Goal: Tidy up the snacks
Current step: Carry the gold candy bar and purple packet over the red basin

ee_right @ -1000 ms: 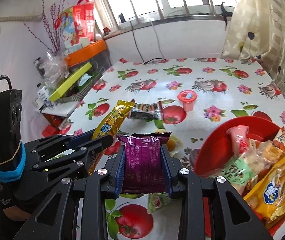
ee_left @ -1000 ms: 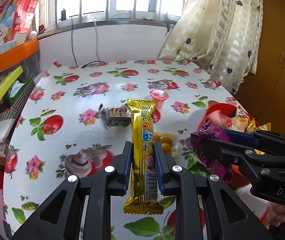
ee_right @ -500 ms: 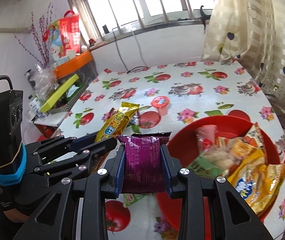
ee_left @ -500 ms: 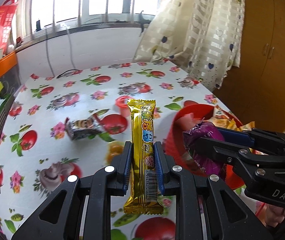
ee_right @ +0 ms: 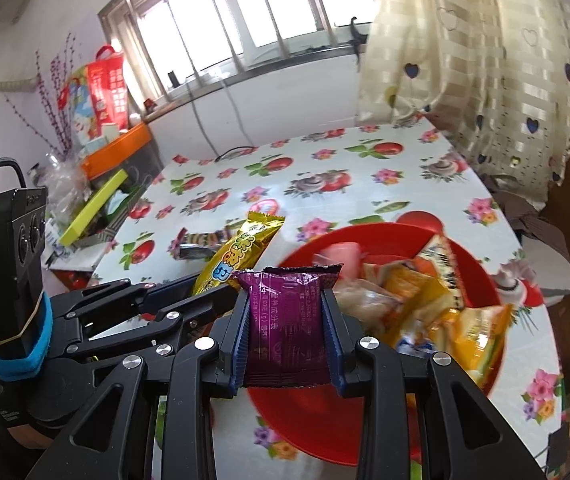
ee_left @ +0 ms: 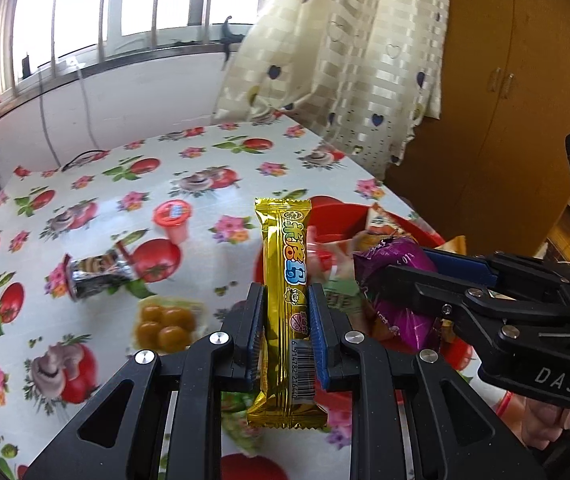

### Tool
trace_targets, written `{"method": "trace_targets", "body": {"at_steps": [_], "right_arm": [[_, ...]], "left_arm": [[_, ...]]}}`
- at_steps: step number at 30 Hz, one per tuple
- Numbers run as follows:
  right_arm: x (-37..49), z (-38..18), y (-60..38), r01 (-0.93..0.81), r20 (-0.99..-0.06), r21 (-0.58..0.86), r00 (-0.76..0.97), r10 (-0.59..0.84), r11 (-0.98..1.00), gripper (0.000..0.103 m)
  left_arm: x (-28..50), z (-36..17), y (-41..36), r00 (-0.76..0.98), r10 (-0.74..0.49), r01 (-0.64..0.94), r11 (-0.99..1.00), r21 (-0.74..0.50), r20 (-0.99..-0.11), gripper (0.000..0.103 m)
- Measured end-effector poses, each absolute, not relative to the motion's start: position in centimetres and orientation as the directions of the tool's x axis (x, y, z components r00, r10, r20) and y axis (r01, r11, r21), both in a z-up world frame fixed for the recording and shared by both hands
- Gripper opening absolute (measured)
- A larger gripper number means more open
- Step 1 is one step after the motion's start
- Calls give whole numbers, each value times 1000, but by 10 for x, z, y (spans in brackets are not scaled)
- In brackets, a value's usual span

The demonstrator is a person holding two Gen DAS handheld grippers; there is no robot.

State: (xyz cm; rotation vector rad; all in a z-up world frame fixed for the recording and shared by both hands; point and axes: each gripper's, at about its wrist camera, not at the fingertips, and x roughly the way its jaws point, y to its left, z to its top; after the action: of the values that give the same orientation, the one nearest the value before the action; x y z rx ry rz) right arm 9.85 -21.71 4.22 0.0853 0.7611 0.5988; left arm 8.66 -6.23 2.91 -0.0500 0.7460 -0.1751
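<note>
My left gripper [ee_left: 285, 308] is shut on a long gold snack bar [ee_left: 287, 280], held upright above the table beside the near left rim of the red bowl [ee_left: 337, 216]. My right gripper [ee_right: 287, 312] is shut on a purple snack packet [ee_right: 285, 320], held over the near left part of the red bowl [ee_right: 385, 236], which holds several snack packs [ee_right: 425, 292]. The left gripper with the gold bar [ee_right: 241, 252] shows at the left of the right wrist view. The right gripper with the purple packet [ee_left: 397, 280] shows at the right of the left wrist view.
On the fruit-print tablecloth [ee_left: 85, 184] lie a small red jelly cup [ee_left: 173, 220], a dark striped snack pack [ee_left: 99, 272] and a clear pack of yellow balls [ee_left: 165, 320]. A cluttered shelf [ee_right: 101, 184] stands left; a curtain [ee_right: 485, 80] and wooden cabinet [ee_left: 505, 120] stand right.
Both grippers have moved right toward the red bowl, each still holding its snack. The purple packet is now over the bowl's near part.
</note>
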Motion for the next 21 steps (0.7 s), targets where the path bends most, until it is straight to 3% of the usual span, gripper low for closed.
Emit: {"method": "trace_targets", "body": {"at_steps": [21], "right_arm": [[101, 9, -285, -342, -679, 296, 581, 448, 892, 29]], "left_arm": [[97, -6, -128, 593, -344, 308, 932, -189, -728, 23]]}}
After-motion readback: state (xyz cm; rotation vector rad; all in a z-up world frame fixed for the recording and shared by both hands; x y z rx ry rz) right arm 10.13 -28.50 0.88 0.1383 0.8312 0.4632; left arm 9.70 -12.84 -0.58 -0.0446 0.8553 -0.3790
